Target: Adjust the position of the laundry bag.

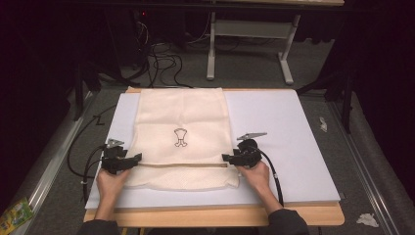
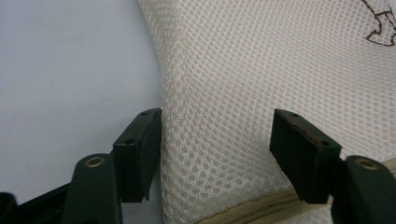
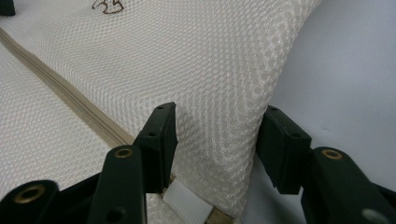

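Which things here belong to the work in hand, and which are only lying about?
In use: mesh laundry bag, its zipper, left gripper, right gripper, both open at the bag's side edges.

Lying about: crumpled paper, green packet, floor cables.

No words, brands or numbers can be read anywhere. The one sign is a small dark outline figure (image 1: 180, 137) stitched on the cream mesh bag (image 1: 182, 117), near its middle, on the left half of the tabletop (image 1: 284, 127); its shape is too small to make out. The white tag (image 3: 184, 201) at the bag's zip end is blank. Print on the green packet (image 1: 15, 214) on the floor is too blurred to read.
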Motion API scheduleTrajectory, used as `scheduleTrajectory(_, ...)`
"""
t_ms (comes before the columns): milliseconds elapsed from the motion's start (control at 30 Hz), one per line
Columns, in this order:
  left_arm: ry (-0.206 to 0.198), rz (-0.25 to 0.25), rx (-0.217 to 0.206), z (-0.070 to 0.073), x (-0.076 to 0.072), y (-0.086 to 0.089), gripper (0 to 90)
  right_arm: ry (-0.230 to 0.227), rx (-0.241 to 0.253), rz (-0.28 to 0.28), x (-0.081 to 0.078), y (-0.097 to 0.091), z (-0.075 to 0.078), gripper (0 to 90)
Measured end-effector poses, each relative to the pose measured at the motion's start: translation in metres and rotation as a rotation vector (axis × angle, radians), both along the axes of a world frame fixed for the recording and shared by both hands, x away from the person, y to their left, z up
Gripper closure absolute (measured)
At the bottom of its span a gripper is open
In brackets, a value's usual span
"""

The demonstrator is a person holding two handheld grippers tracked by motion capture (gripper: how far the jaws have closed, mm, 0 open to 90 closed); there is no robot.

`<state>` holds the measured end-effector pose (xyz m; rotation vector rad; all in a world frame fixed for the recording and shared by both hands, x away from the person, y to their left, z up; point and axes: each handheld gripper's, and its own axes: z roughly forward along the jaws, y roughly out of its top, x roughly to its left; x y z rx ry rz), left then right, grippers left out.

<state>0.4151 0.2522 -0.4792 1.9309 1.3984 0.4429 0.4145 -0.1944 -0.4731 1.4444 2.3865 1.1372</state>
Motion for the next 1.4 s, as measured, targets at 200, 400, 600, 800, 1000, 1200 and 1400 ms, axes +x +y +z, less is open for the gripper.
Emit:
scheduleTrajectory(200, -0.001, 0.002, 0.009, 0.001, 0.000, -0.001, 52.1, 0.008, -0.002, -0.001, 0.000, -0.002, 0.000, 62.2)
scheduleTrajectory(400, 0.009, 0.006, -0.008, 0.003, 0.001, 0.003, 71.4, 0.002, -0.022, 0.026, 0.000, -0.002, 0.000, 78.7)
scheduleTrajectory(600, -0.003, -0.012, -0.002, 0.005, -0.001, 0.002, 84.1, -0.019, -0.029, 0.044, -0.001, -0.001, 0.002, 85.9)
scheduleTrajectory(800, -0.035, -0.039, -0.013, 0.010, -0.001, 0.000, 85.9, -0.037, -0.015, 0.038, -0.003, -0.006, 0.004, 86.5)
scheduleTrajectory(1000, -0.043, -0.045, -0.035, 0.011, 0.000, -0.004, 86.0, -0.061, -0.020, 0.039, -0.004, -0.011, 0.007, 86.9)
scheduleTrajectory(1200, -0.071, -0.063, -0.055, 0.014, 0.003, -0.014, 86.0, -0.069, 0.000, 0.016, -0.005, -0.023, 0.008, 87.2)
scheduleTrajectory(1400, -0.067, -0.075, -0.071, 0.014, 0.004, -0.020, 86.1, -0.071, 0.002, 0.009, -0.006, -0.033, 0.010, 87.2)
